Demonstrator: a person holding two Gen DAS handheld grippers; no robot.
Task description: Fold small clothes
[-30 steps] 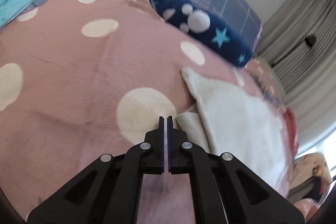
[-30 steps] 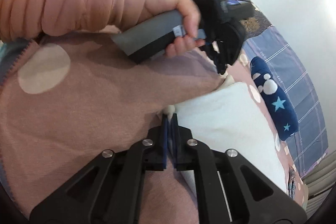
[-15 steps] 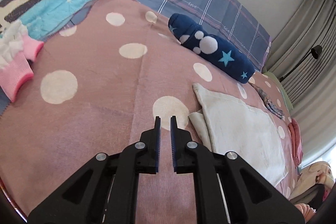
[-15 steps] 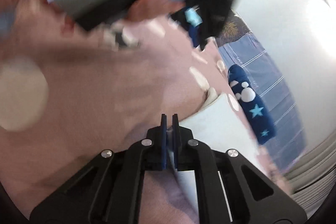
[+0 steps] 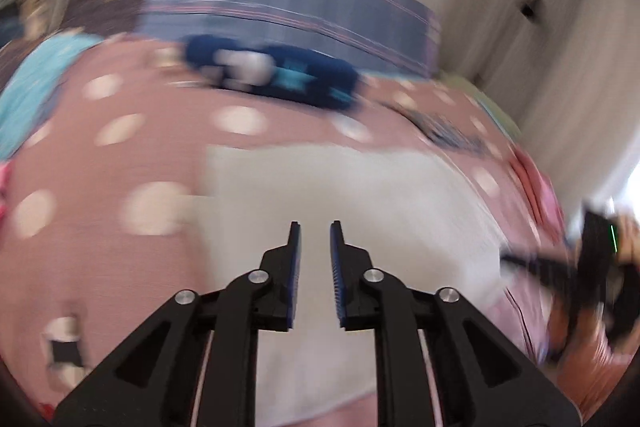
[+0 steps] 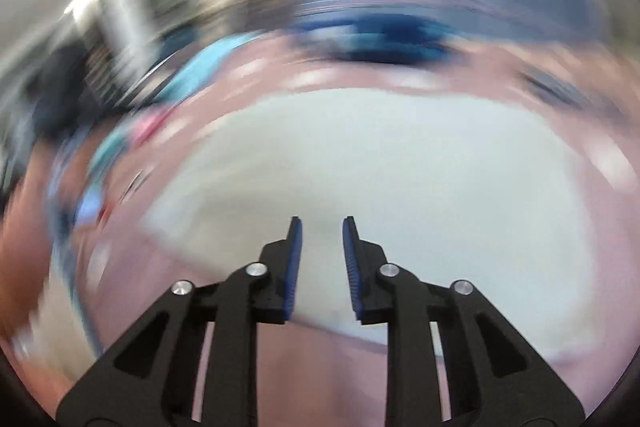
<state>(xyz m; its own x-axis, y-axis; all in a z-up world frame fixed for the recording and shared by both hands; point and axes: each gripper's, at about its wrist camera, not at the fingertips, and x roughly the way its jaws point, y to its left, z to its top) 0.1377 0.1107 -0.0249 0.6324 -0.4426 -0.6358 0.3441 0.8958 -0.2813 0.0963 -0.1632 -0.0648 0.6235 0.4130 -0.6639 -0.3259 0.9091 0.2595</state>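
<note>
White garment: We saw the folded white cloth [image 5: 352,195] lying flat straight ahead of and beneath our left gripper [image 5: 315,227], its left edge just left of the fingertips; in the right wrist view the same cloth [image 6: 400,163] spread ahead of and under our right gripper [image 6: 321,223].
Left gripper: Our fingers stood spread with a clear gap, nothing between the blue pads [image 5: 295,267]; whether the tips touched the cloth we could not tell.
Right gripper: Our fingers were likewise parted and empty, pointing over the near edge of the cloth.
Other hand seen: At the far right of the left wrist view we made out a dark, blurred tool shape with a bit of hand and peach sleeve [image 5: 592,339], beside the cloth's right edge.
Surface: The cloth lay on a pink blanket with pale dots [image 5: 104,163], which reached left of and beyond our left gripper.
Beyond the cloth: A navy item with a white patch and a light-blue star [image 5: 272,71] lay well ahead of us, a blue-grey plaid cover [image 5: 280,7] behind it, and a turquoise fabric [image 5: 36,79] far ahead to the left.
Room: A pale wall and light curtains [image 5: 560,75] rose ahead and to the right.
Sharpness: Both views were heavily motion-blurred, the right one most.
</note>
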